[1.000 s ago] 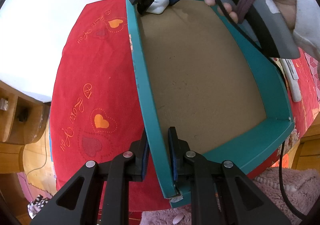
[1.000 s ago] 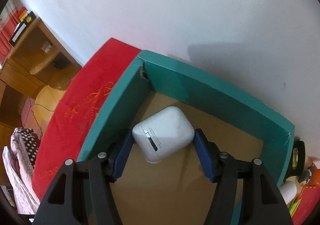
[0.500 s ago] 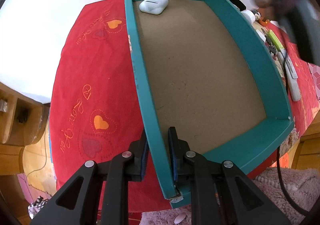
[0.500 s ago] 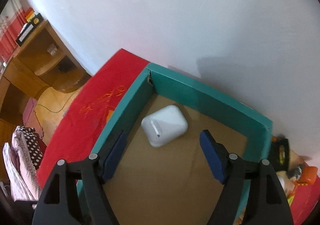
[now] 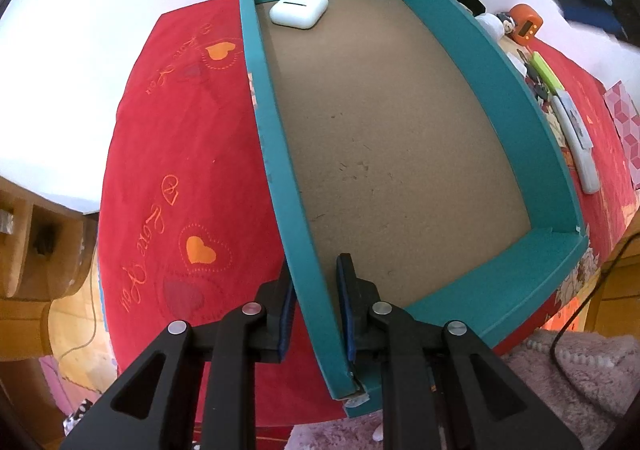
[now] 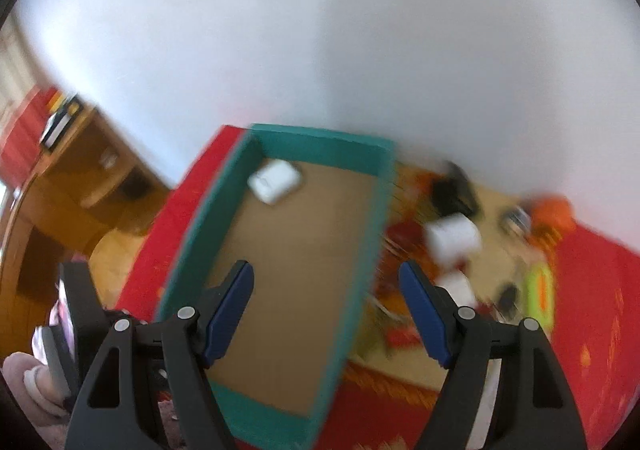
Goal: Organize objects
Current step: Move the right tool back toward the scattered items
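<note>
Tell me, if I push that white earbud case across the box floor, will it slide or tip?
Likely slide: the white earbud case lies flat on its broad face. Its glossy, rounded shell looks slippery, so it may skid or spin. It sits by the teal box corner, whose walls should stop it.

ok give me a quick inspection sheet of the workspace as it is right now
surface: red cloth with hearts, over a table
job's things: white case lying in the far left corner of the teal tray, otherwise bare
clutter: orange gadget, white remote, green item beside the tray
grippers: left gripper shut on the tray's wall; right gripper open, nothing between its pads, view blurred
cables: black cable at the near right
surroundings: white wall, wooden shelf
</note>
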Motion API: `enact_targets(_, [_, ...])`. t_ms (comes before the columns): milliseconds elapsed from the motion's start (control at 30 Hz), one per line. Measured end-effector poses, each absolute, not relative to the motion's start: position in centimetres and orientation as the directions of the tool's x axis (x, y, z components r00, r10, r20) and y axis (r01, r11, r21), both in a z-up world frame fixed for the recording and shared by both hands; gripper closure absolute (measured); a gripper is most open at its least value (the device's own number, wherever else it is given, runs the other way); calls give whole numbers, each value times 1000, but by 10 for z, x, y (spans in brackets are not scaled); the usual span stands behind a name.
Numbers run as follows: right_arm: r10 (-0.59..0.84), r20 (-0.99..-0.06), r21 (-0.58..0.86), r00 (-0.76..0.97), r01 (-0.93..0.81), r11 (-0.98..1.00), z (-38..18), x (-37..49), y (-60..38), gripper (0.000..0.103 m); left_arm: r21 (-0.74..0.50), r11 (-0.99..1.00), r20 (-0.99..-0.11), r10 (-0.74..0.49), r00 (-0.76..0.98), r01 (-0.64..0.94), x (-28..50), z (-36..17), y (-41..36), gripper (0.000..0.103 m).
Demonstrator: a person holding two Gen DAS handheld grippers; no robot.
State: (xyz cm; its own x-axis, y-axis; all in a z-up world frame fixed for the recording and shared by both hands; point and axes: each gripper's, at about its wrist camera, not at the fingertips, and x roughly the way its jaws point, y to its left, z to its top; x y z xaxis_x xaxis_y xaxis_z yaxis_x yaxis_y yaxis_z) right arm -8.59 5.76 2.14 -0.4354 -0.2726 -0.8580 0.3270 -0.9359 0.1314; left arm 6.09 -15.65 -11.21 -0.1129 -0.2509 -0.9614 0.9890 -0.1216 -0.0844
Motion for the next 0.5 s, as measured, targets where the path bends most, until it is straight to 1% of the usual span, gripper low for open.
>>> enact_targets(67, [-242,-862,124,-445,278,-953,19,-76,76,27,-81,-112,-963,-249,-107,990,59,-113,-160,84])
enact_targets(267, [-158,-889,134,-430,86,-987,-14,-49,136,27,-75,-96,-965,-244,-97,993,53,-116,-164,83])
enact_targets(500, [-104,-907,152,-408,-88,-984,-37,-21,188,27,-76,-59,-968,-235,-88,995,50,-116,-167,83])
